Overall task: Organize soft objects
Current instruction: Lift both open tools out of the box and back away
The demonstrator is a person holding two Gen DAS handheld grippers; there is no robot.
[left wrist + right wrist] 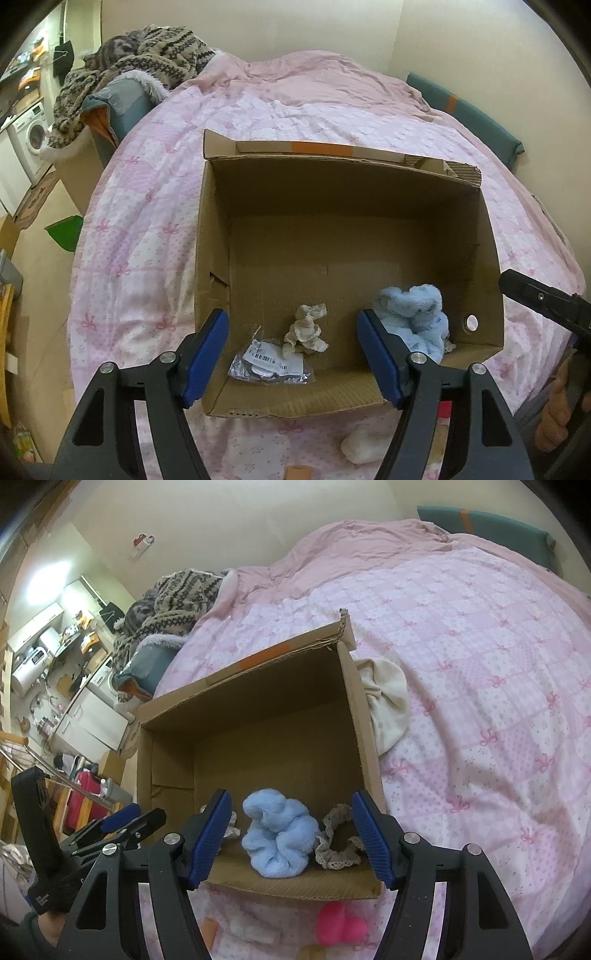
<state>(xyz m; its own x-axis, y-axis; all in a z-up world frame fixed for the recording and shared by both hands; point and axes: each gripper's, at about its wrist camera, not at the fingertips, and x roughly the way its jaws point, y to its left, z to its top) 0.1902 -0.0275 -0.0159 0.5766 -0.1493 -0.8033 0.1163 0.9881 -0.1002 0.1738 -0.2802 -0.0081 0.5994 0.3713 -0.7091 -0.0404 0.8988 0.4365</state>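
An open cardboard box (332,192) lies on the pink bed; it also shows in the right wrist view (258,709). Inside are a fluffy light-blue scrunchie (417,314) (280,838), a beige lace scrunchie (338,840), a crumpled cream scrunchie (306,330) and a silver packet (267,365). My left gripper (295,365) is open and empty over the box's near edge. My right gripper (291,842) is open and empty, its fingers either side of the blue scrunchie. A pink soft toy (338,925) and a white soft object (364,445) lie before the box.
A cream cloth bag (388,701) lies right of the box. A patterned knit blanket (147,55) is heaped at the bed's far left. A teal cushion (476,114) lies at the far right. The floor and kitchen units (85,716) are to the left.
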